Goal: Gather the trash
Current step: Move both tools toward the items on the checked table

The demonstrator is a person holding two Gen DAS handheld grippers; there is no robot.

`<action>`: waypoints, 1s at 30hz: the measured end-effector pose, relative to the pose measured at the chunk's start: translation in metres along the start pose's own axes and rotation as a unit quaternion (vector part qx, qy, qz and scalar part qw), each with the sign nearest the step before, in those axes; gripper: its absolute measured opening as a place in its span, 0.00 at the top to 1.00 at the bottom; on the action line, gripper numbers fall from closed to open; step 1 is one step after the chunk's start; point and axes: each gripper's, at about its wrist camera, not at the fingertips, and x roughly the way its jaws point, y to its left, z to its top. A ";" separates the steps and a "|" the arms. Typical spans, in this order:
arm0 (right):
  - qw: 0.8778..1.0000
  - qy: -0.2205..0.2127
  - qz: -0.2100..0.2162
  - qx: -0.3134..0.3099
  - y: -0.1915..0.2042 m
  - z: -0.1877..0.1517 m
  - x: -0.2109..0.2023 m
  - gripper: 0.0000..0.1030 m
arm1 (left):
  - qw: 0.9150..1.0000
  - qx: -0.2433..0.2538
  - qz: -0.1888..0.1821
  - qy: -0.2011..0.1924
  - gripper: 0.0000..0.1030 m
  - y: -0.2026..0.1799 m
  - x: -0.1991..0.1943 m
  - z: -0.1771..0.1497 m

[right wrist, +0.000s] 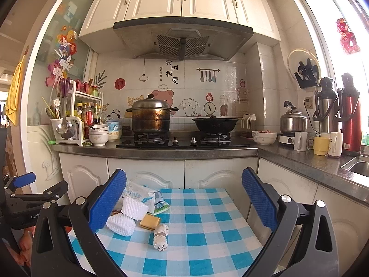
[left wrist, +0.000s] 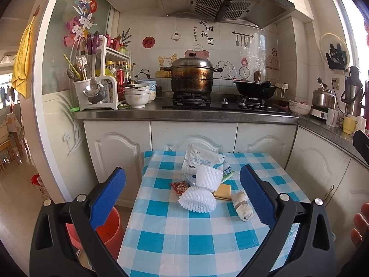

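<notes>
Trash lies in a cluster on a blue-and-white checked table [left wrist: 184, 237]: two white foam fruit nets [left wrist: 197, 198] [left wrist: 208, 177], a white plastic bag with blue print [left wrist: 200, 159], a small red wrapper [left wrist: 180, 187], a yellow flat piece [left wrist: 223, 191] and a rolled, banded tissue wad [left wrist: 242, 205]. My left gripper [left wrist: 183, 196] hovers open above the near side of the cluster, holding nothing. My right gripper [right wrist: 184, 200] is open and empty too, above the table. In its view the foam nets [right wrist: 121, 224] [right wrist: 134, 207], yellow piece [right wrist: 150, 221] and wad [right wrist: 160, 236] lie left of centre.
An orange-red bin [left wrist: 108, 228] stands on the floor left of the table. Behind is a counter [left wrist: 184, 114] with a gas stove, a steel pot [left wrist: 192, 75], a black wok [left wrist: 254, 88], bowls and a utensil rack. White cabinets [right wrist: 147, 173] close off the far side.
</notes>
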 end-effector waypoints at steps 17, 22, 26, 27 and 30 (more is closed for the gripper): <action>1.000 -0.011 0.006 0.004 0.004 0.007 -0.009 0.04 | 1.000 -0.006 0.016 -0.020 0.03 0.005 -0.014 0.003; 1.000 0.007 0.017 0.006 0.005 0.001 0.002 0.04 | 1.000 -0.007 0.021 -0.011 0.03 0.010 -0.004 -0.001; 0.999 0.031 0.029 0.014 0.002 -0.008 0.018 0.04 | 1.000 -0.008 0.027 0.010 0.03 0.015 0.010 -0.009; 0.999 0.039 0.032 0.015 0.000 -0.011 0.022 0.04 | 0.999 -0.008 0.029 0.016 0.03 0.016 0.015 -0.012; 0.997 0.064 0.042 0.025 -0.005 -0.019 0.039 0.04 | 0.999 -0.007 0.038 0.032 0.03 0.023 0.029 -0.020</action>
